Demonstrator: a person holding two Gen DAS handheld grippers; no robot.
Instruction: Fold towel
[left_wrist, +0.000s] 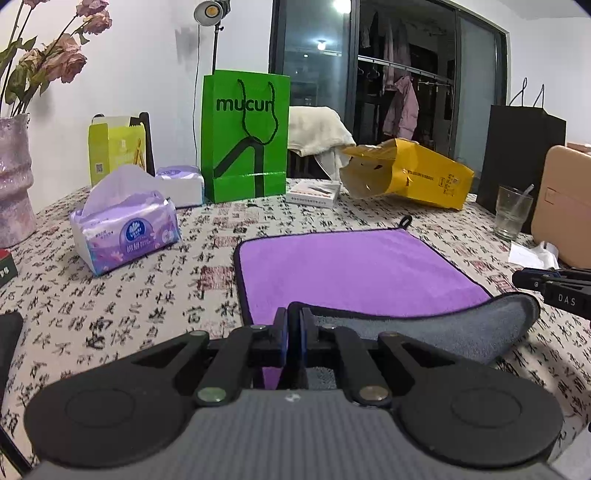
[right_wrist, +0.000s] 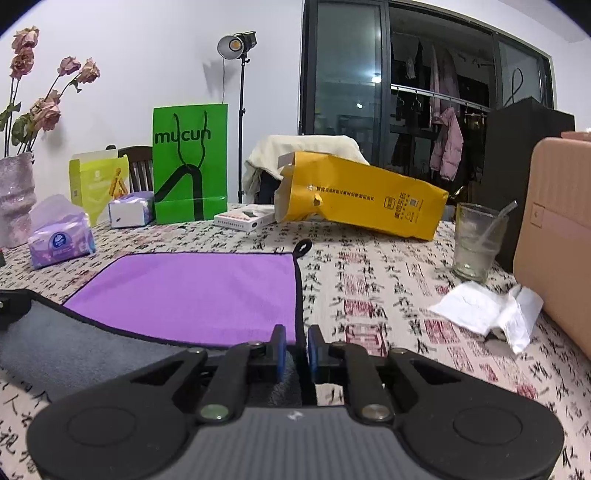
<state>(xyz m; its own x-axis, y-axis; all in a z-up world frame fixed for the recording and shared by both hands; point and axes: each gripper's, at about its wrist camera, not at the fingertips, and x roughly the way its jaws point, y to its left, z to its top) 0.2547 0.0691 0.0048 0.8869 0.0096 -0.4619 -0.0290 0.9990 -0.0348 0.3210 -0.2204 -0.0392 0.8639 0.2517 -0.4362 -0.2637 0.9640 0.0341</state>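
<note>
A purple towel with a black hem and grey underside lies on the patterned tablecloth; it also shows in the right wrist view. My left gripper is shut on the towel's near left corner and lifts it, so the grey underside curls up along the near edge. My right gripper is shut on the near right corner at the hem. The right gripper's side shows at the far right of the left wrist view. A hanging loop sticks out at the far right corner.
A tissue pack sits left of the towel. A green paper bag, a yellow bag and a small white box stand behind it. A glass, crumpled tissue and a tan case are on the right.
</note>
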